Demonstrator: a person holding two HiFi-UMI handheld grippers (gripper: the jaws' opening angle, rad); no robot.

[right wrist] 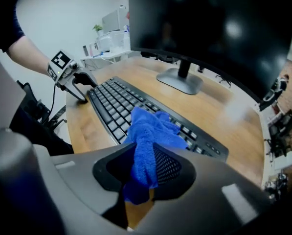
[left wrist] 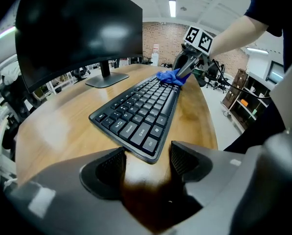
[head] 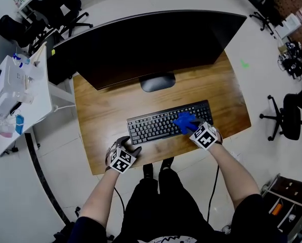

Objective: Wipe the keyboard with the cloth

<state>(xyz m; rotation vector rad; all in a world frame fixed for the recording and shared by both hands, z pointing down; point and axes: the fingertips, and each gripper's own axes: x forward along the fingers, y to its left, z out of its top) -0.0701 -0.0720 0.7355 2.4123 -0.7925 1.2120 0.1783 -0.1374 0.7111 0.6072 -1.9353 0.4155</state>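
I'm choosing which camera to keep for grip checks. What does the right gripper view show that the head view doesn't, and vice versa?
Only the right gripper view: the right hand-held gripper with jaws shut on a fold of the blue cloth. Only the head view: the person's shoes and that hand-held gripper's marker cube. Both: the keyboard with the cloth on its right part, the monitor, the left hand-held gripper at the keyboard's left end.

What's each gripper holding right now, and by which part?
The right gripper pinches the blue cloth by a bunched end; the left gripper holds nothing.
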